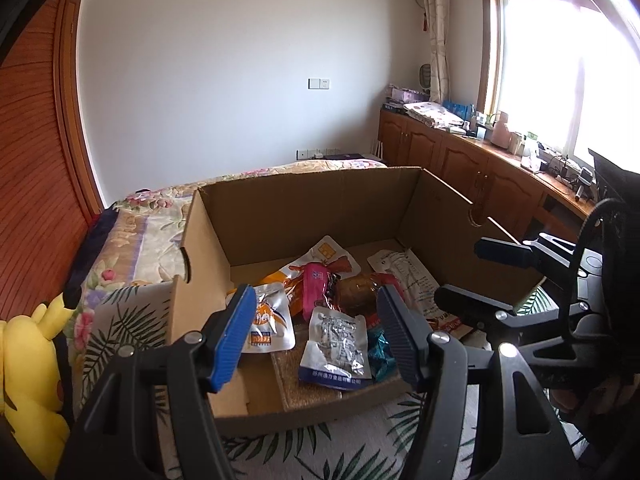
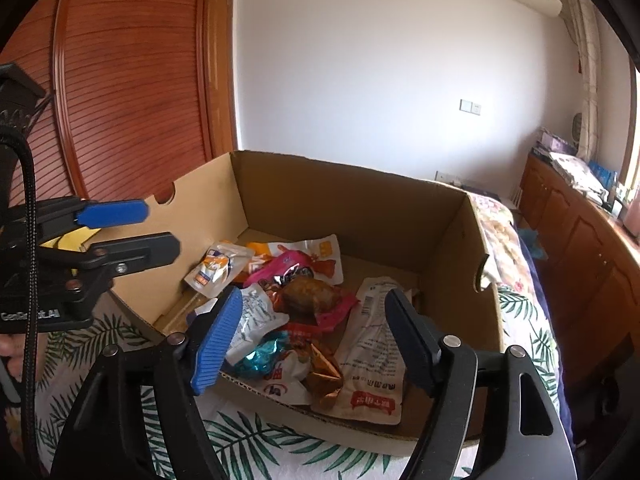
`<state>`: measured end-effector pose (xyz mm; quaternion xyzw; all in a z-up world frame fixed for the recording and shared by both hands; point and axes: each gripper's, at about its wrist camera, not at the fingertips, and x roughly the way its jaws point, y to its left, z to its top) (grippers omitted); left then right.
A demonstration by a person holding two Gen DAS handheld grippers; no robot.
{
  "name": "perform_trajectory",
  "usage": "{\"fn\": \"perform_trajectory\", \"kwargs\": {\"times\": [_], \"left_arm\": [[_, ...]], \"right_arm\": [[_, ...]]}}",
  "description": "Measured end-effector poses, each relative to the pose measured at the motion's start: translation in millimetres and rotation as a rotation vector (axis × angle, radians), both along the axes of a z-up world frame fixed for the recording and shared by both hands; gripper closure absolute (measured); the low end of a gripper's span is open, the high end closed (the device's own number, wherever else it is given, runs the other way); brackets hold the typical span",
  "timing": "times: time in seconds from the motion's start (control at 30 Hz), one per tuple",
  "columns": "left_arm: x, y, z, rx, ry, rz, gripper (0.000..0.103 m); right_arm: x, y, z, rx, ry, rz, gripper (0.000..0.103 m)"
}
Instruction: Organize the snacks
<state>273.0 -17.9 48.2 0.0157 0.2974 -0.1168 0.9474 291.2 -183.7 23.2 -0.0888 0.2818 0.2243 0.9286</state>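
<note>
An open cardboard box (image 1: 312,204) stands on a bed and holds several snack packets. Among them are a white and blue vacuum packet (image 1: 334,348), an orange and white pouch (image 1: 266,322), a pink packet (image 1: 314,288) and a long white packet (image 2: 372,356). A brown snack in clear wrap (image 2: 308,294) lies on top of the heap, with a teal candy (image 2: 260,356) near the front wall. My left gripper (image 1: 316,336) hovers open over the box's front left. My right gripper (image 2: 312,344) hovers open over the front right. Neither grips anything.
A yellow plush toy (image 1: 32,360) sits left of the box. A leaf-print cloth (image 1: 352,456) covers the bed in front, a floral quilt (image 1: 132,236) behind. Wooden cabinets (image 1: 460,160) with clutter run under the window at right. A slatted wooden wardrobe (image 2: 132,80) stands at left.
</note>
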Motion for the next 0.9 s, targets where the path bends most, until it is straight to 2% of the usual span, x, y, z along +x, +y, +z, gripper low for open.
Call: {"fn": "perform_trajectory", "kwargs": {"times": [0.23,0.43,0.67,0.8,0.9], "left_arm": [[-39.9,0.9,16.2,0.008,-0.041,0.019,0.04],[-85.3,-5.3,31.4,0.005,-0.075,0.017,0.039],[-124.5,-10.3,41.5,0.022,-0.119,0.032,0.027],[-142.0,-9.4,42.4,0.02,-0.127,0.047,0.025],[-152.5,-7.5,41.2,0.01,-0.13,0.063,0.018]], "right_arm": [[-31.2,-13.6,16.6,0.037,-0.017,-0.028,0.027],[-75.1,-28.0,32.4,0.055,-0.043,-0.059,0.024],[-115.3,-39.9,46.1,0.069,-0.081,-0.083,0.017],[-135.3,-46.1,48.4,0.082,-0.091,-0.1,0.013],[-149.7,-50.3,49.5,0.088,-0.104,-0.116,0.01]]}}
